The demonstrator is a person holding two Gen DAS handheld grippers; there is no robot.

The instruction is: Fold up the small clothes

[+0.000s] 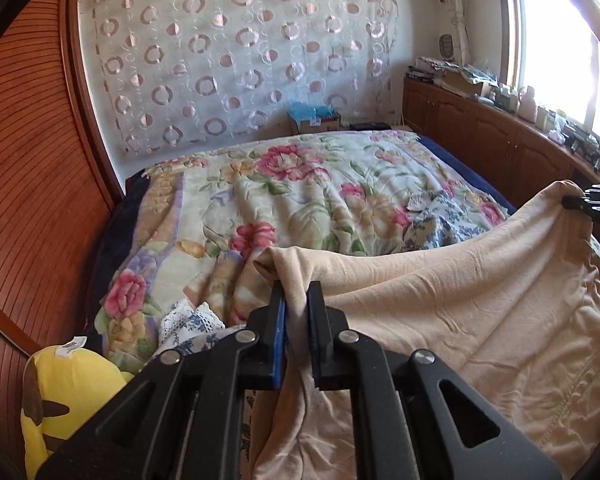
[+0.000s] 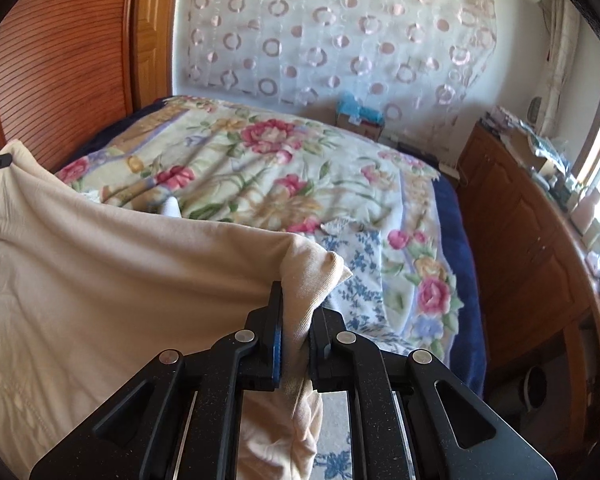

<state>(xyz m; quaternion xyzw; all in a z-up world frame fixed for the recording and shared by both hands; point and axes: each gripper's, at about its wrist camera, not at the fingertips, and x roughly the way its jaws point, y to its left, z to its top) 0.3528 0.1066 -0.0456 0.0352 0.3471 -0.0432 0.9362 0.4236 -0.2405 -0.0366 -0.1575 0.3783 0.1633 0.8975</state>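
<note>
Nearest the lens, the left gripper (image 1: 296, 300) pinches one corner of the beige garment (image 1: 480, 300), fingers narrow on bunched cloth; the right gripper (image 2: 298, 300) clamps the other corner likewise. The garment hangs between them, low in frame over the floral bed (image 1: 300, 200). Lay it flat with the top edge taut (no sagging middle).

A plain peach-beige garment (image 1: 480, 300) hangs stretched and creased between two pinched top corners, sagging in the middle, above a floral bedspread at 12 o'clock.
</note>
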